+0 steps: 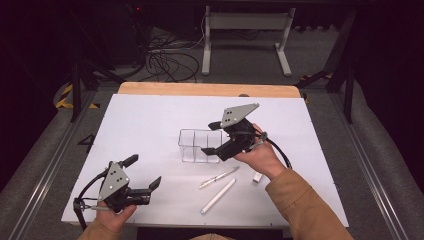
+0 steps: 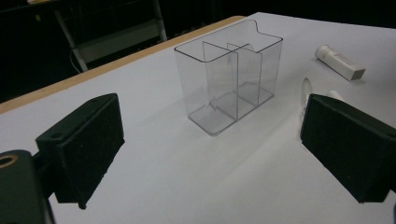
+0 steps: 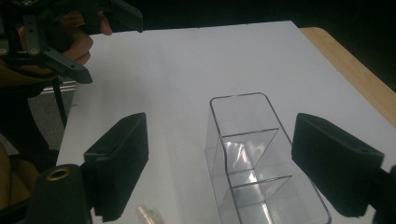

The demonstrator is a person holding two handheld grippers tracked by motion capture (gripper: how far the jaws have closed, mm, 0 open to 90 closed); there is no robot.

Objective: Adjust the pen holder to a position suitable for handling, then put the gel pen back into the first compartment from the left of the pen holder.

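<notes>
A clear plastic organizer (image 1: 192, 146) with three compartments stands empty near the middle of the white board (image 1: 150, 115). My right gripper (image 1: 211, 138) hovers open at its right end, jaws spread over it and nothing between them. In the right gripper view the organizer (image 3: 252, 158) lies below the open right gripper (image 3: 226, 144). My left gripper (image 1: 143, 171) is open near the board's front left corner, well apart from the organizer. The left gripper view looks between the open left gripper's (image 2: 212, 149) jaws at the organizer (image 2: 229, 77).
A silver pen (image 1: 218, 177), a long white tube (image 1: 218, 195) and a small white cap (image 1: 257, 176) lie on the board in front of the organizer. The white cap (image 2: 340, 62) also appears right of the organizer. A wooden table edge (image 1: 210, 89) borders the far side.
</notes>
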